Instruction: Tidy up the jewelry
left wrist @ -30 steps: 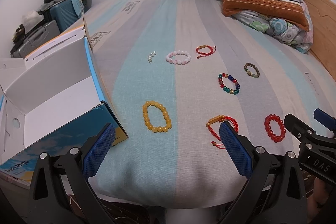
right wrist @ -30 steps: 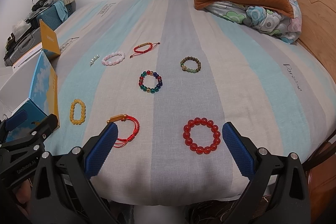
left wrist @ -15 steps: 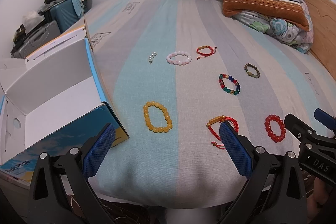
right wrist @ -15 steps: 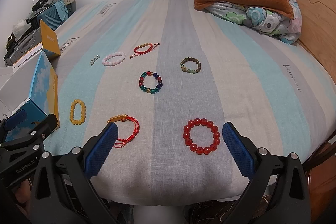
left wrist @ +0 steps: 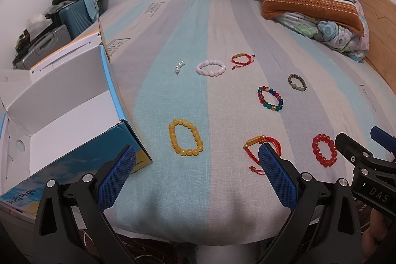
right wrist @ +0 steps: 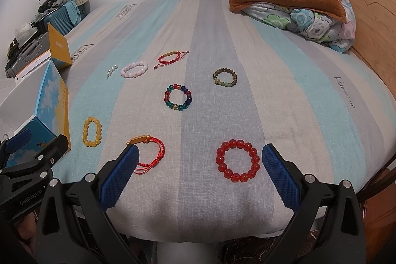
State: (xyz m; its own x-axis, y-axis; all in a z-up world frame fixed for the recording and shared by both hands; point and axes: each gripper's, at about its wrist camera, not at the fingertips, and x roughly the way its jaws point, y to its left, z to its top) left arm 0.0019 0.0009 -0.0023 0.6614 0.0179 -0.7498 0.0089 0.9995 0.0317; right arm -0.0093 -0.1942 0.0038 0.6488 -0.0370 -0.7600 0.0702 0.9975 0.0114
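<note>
Change between the earlier frames and now is minimal. In the left wrist view, the open white-lined blue cardboard box (left wrist: pixel 74 115) sits marginally higher in the frame, indicating a slight shift of the left gripper (left wrist: pixel 195 177). Relative to that box, no bracelet position has altered. The right gripper (right wrist: pixel 200 175) shows no detectable change.

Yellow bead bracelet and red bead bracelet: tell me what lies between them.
The red cord bracelet lies between the yellow bead bracelet and the red bead bracelet, shown in the left wrist view.
</note>
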